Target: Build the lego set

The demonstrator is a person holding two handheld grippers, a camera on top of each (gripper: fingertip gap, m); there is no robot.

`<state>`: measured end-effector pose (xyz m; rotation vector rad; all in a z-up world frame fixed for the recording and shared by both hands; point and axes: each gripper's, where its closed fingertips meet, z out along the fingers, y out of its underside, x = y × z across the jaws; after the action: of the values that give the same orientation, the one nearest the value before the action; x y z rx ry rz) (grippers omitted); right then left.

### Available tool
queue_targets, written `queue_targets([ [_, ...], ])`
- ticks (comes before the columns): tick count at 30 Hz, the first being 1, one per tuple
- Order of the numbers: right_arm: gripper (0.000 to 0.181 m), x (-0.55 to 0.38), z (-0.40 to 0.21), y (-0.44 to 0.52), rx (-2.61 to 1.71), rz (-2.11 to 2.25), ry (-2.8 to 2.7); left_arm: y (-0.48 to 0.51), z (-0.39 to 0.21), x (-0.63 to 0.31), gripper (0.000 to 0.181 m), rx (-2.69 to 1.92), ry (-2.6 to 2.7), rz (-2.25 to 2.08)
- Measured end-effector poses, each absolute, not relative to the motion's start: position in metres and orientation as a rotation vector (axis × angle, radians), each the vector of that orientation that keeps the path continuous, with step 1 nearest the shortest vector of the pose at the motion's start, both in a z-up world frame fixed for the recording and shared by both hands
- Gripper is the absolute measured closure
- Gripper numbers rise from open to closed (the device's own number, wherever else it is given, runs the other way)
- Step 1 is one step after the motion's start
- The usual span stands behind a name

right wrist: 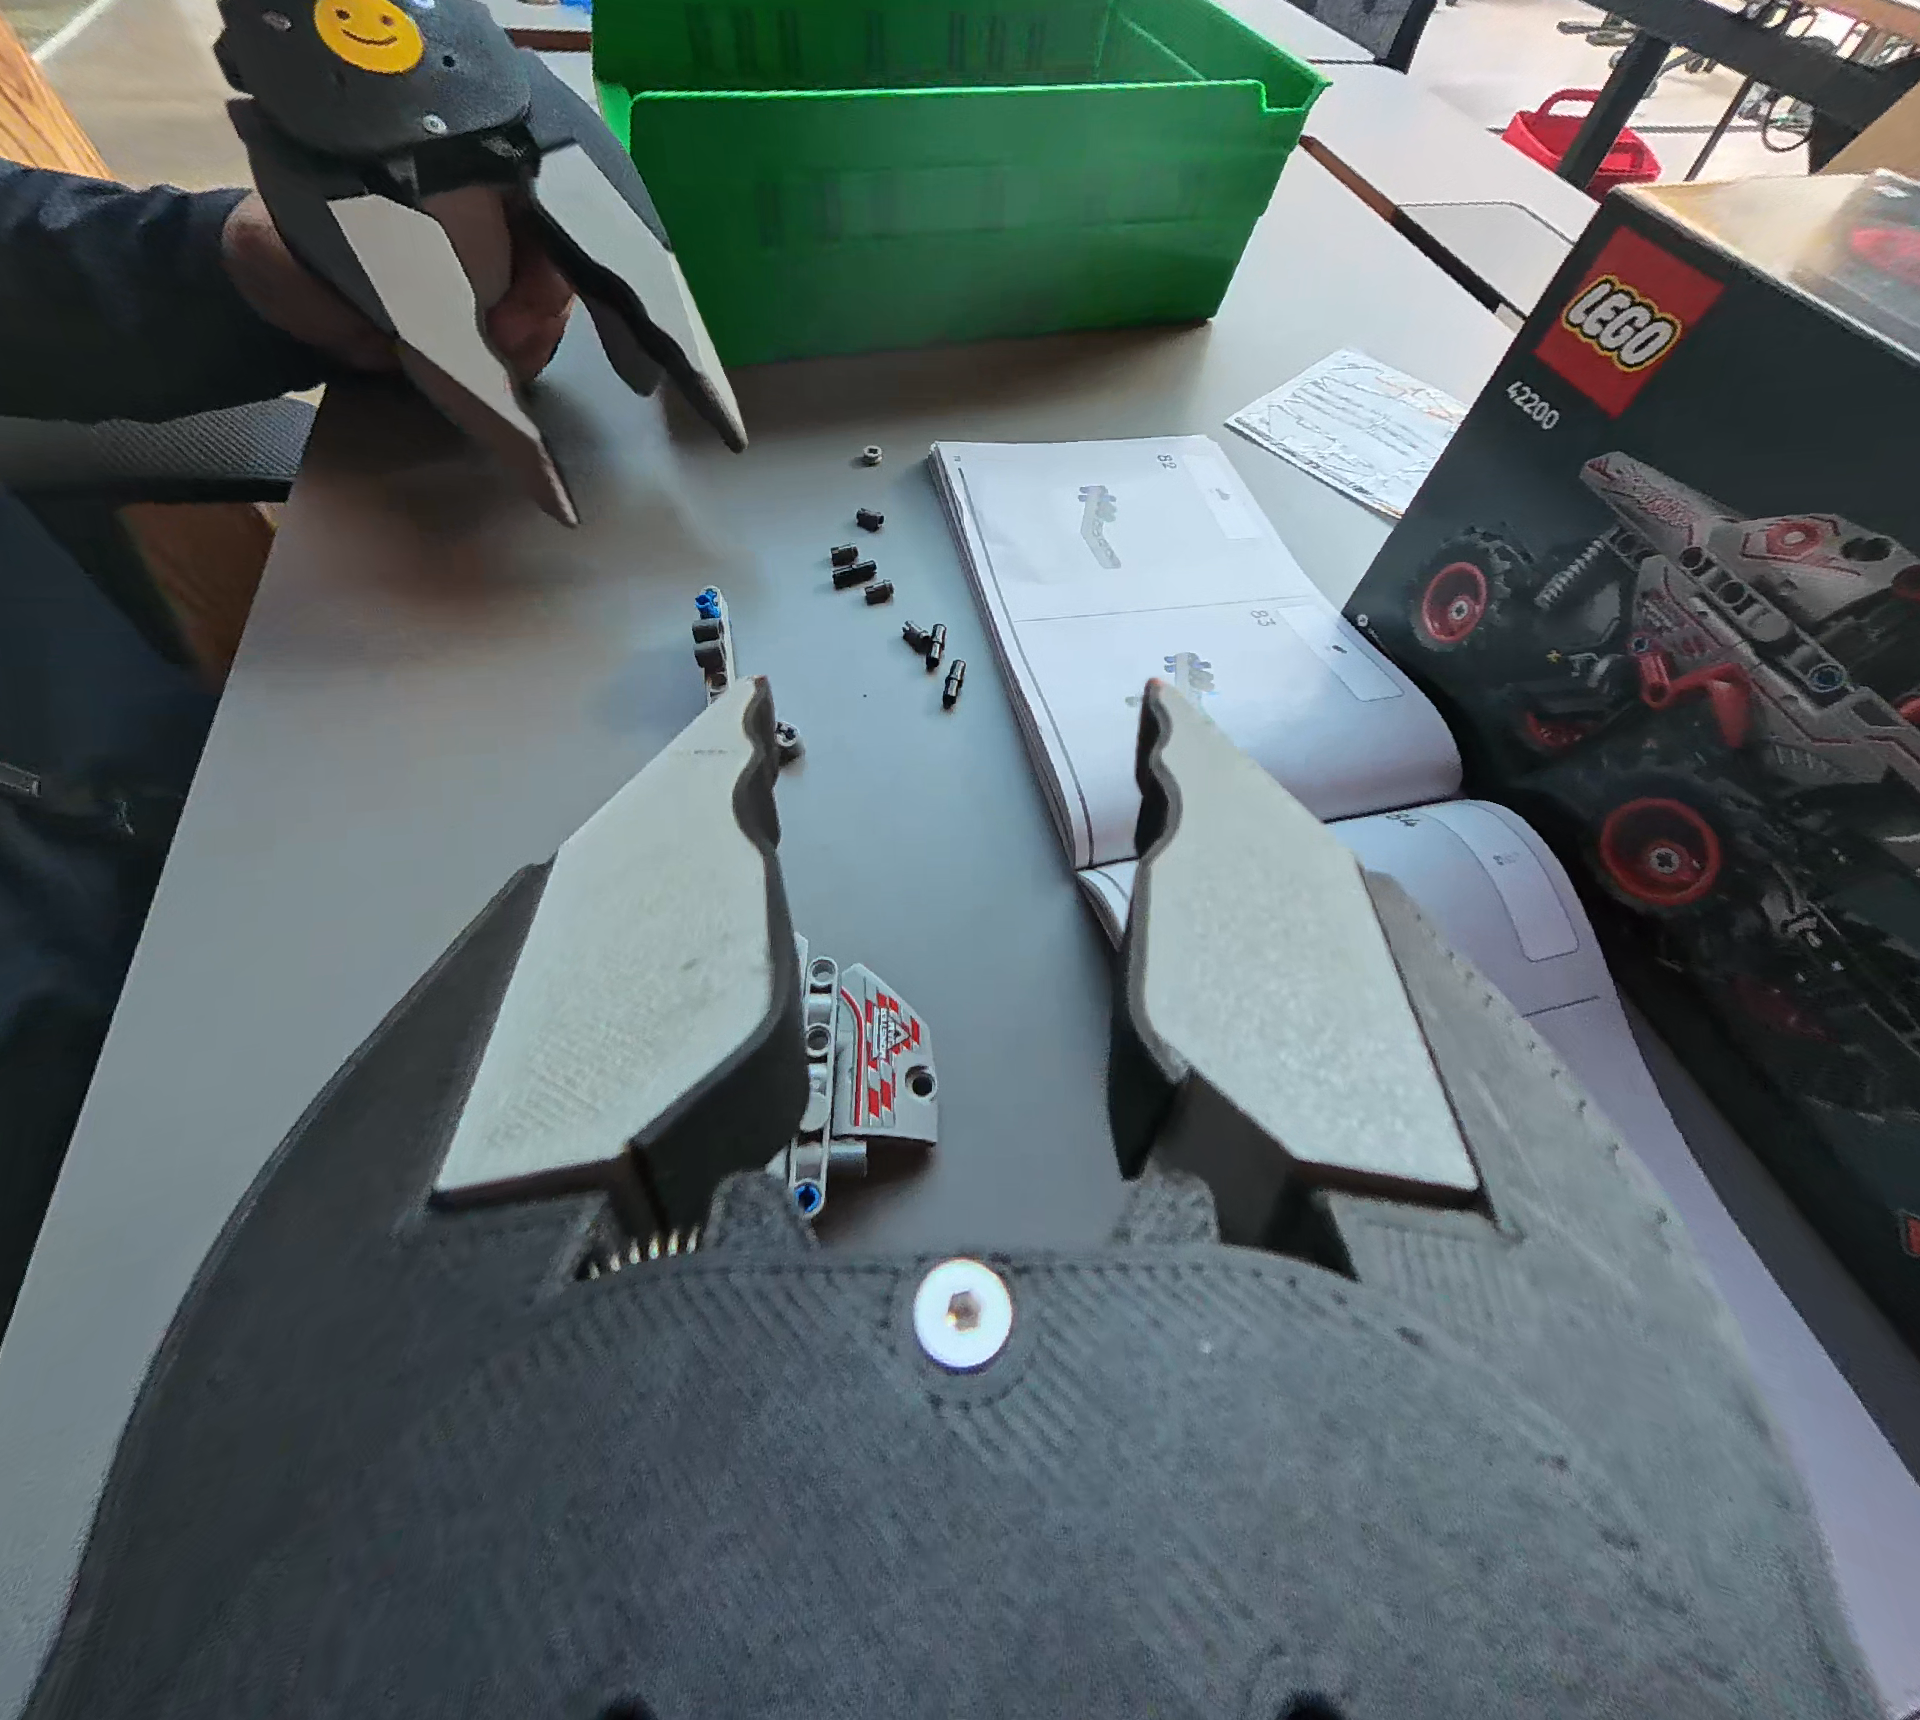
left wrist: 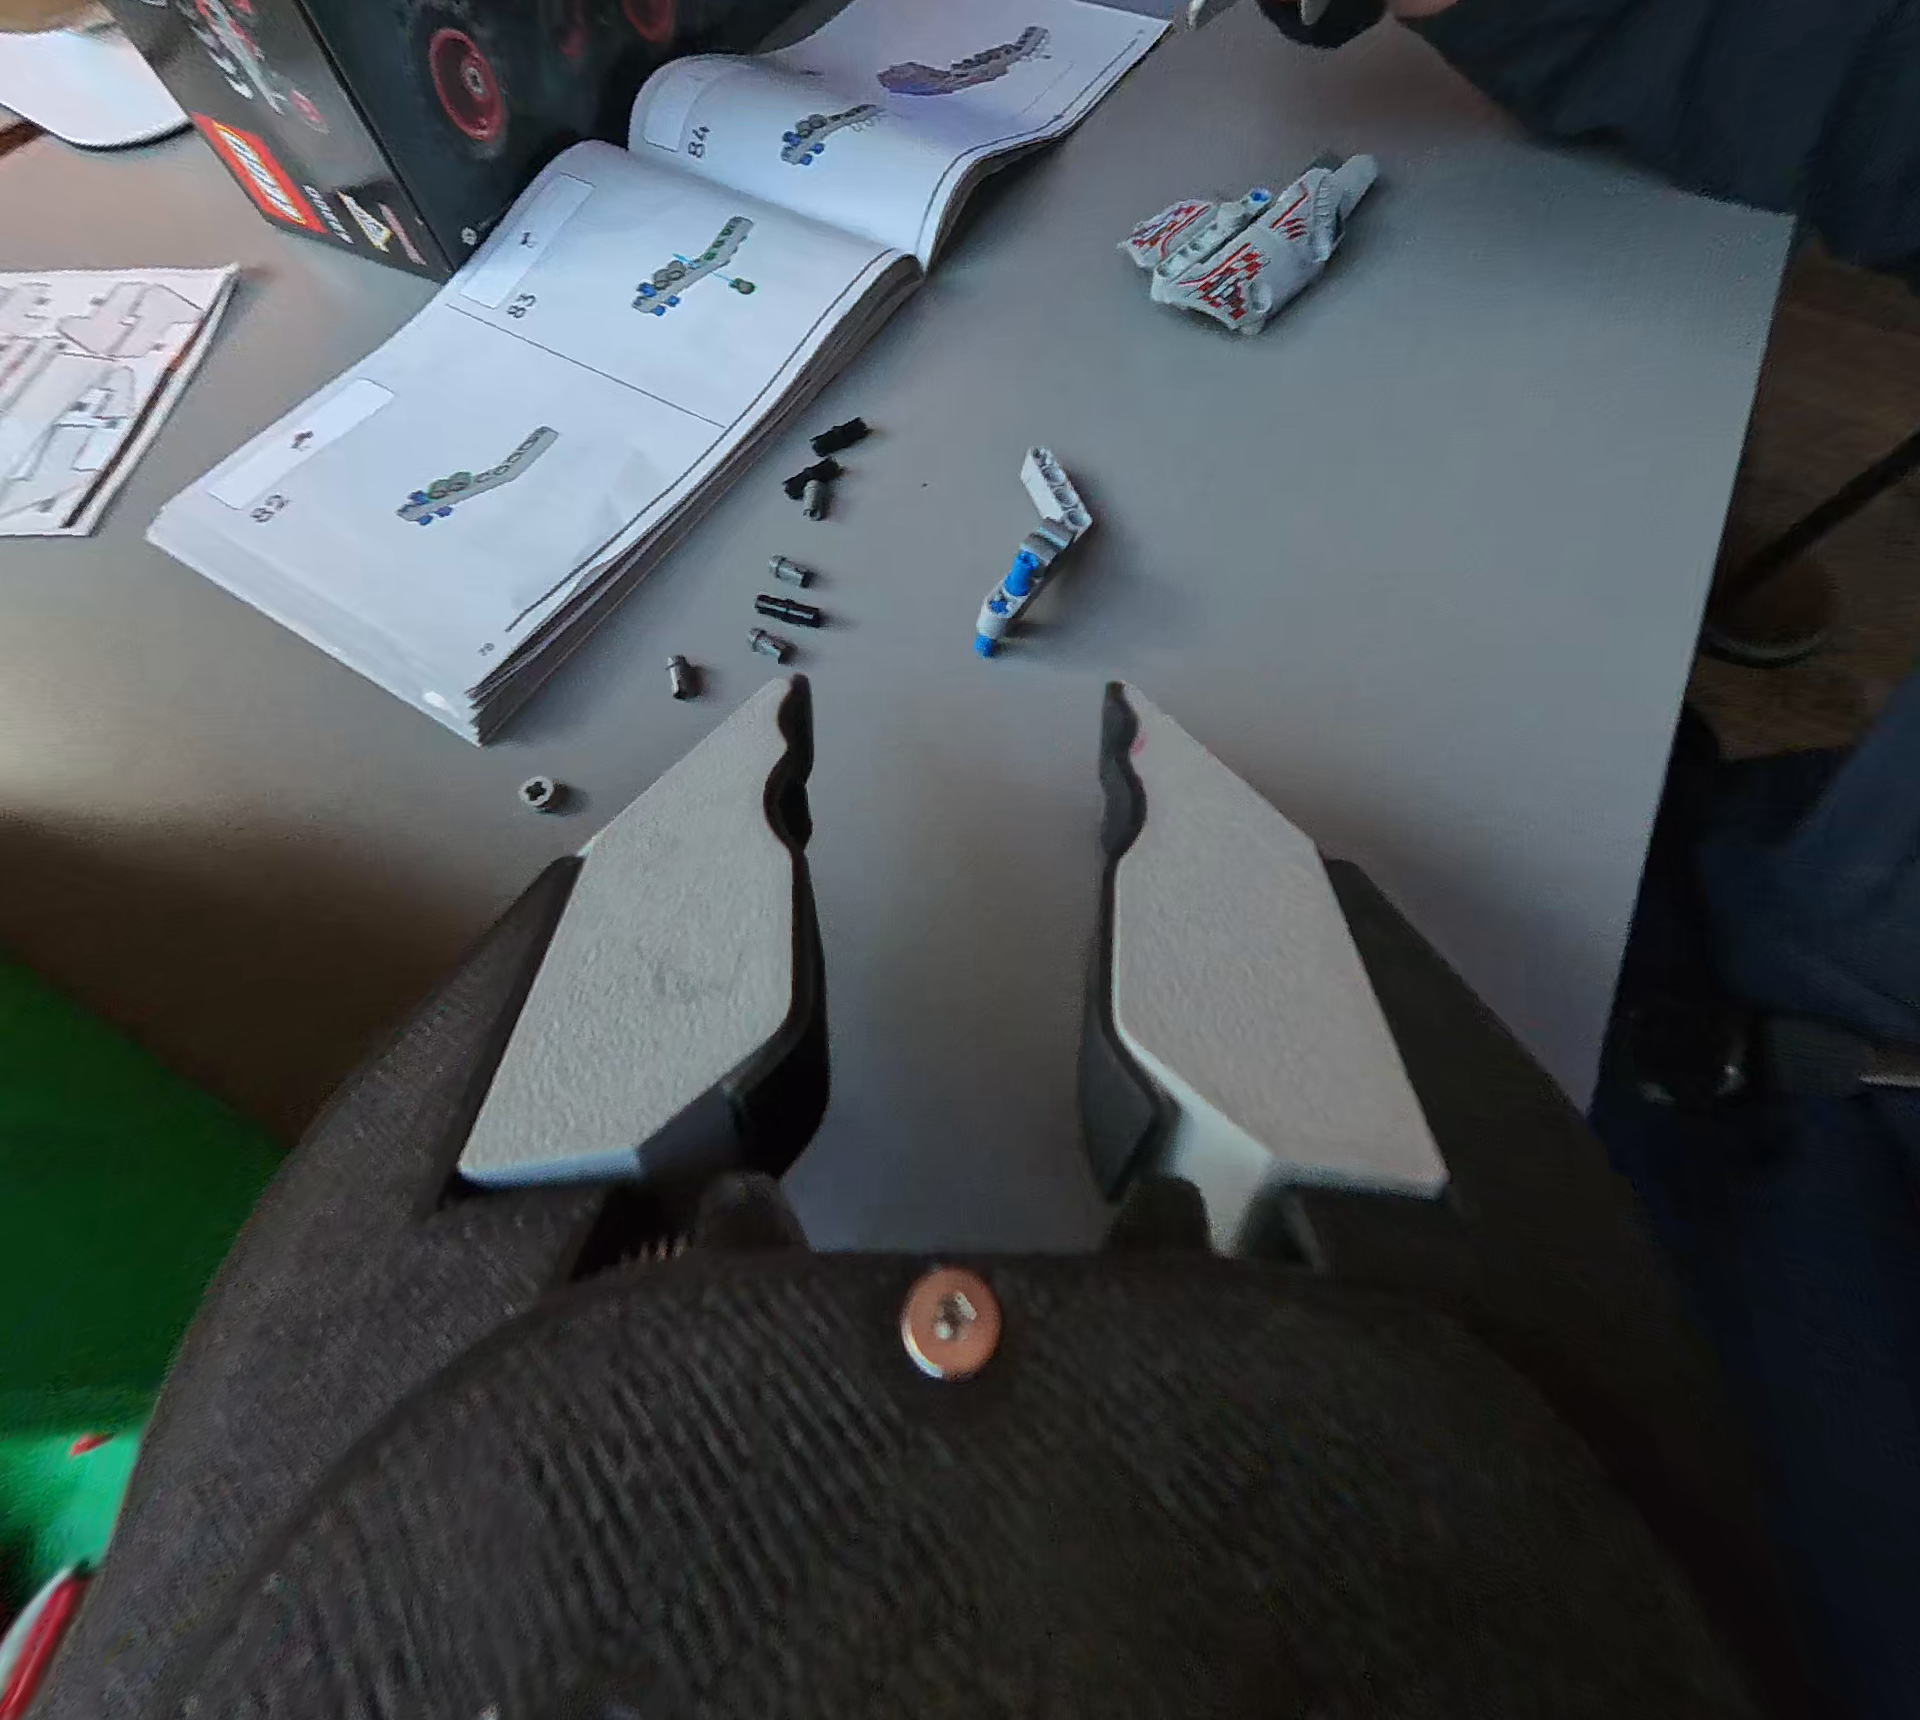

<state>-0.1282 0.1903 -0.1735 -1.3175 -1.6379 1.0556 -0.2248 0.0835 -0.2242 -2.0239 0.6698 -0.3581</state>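
My left gripper: I hold it above the grey table with its jaws spread apart and nothing between them; in the right wrist view it hangs near the green bin.
My right gripper: jaws wide apart and empty, held over the table with the printed panel piece below it.
Bent grey beam: it lies on the table just ahead of my left gripper, with blue pins pushed into its lower half.
Loose pins: small black and grey connectors lie scattered between the beam and the instruction booklet, apart from each other.
Grey bush: it lies alone, left of my left gripper's fingers.
Printed panel piece: a grey assembly with red markings, resting farther along the table, well apart from the beam.
Instruction booklet: open flat on the table, just beside the loose pins.
Set box: dark, standing upright behind the booklet.
Sticker sheet: flat on the table beside the box.
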Motion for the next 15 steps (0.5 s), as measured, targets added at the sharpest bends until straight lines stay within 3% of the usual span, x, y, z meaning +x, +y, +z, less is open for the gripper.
queue_targets([
  [9, 0.097, -0.131, -0.154, 0.199, -1.306, 1.143, -1.493, 0.088, -0.227, -0.219, 0.121, -2.031, 0.717, -0.416],
  [12, 0.107, -0.13, -0.153, 0.204, -1.299, 1.135, -1.468, 0.093, -0.225, -0.222, 0.119, -2.042, 0.677, -0.454],
  [15, 0.115, -0.131, -0.153, 0.208, -1.281, 1.1, -1.461, 0.1, -0.23, -0.23, 0.136, -2.088, 0.609, -0.413],
])
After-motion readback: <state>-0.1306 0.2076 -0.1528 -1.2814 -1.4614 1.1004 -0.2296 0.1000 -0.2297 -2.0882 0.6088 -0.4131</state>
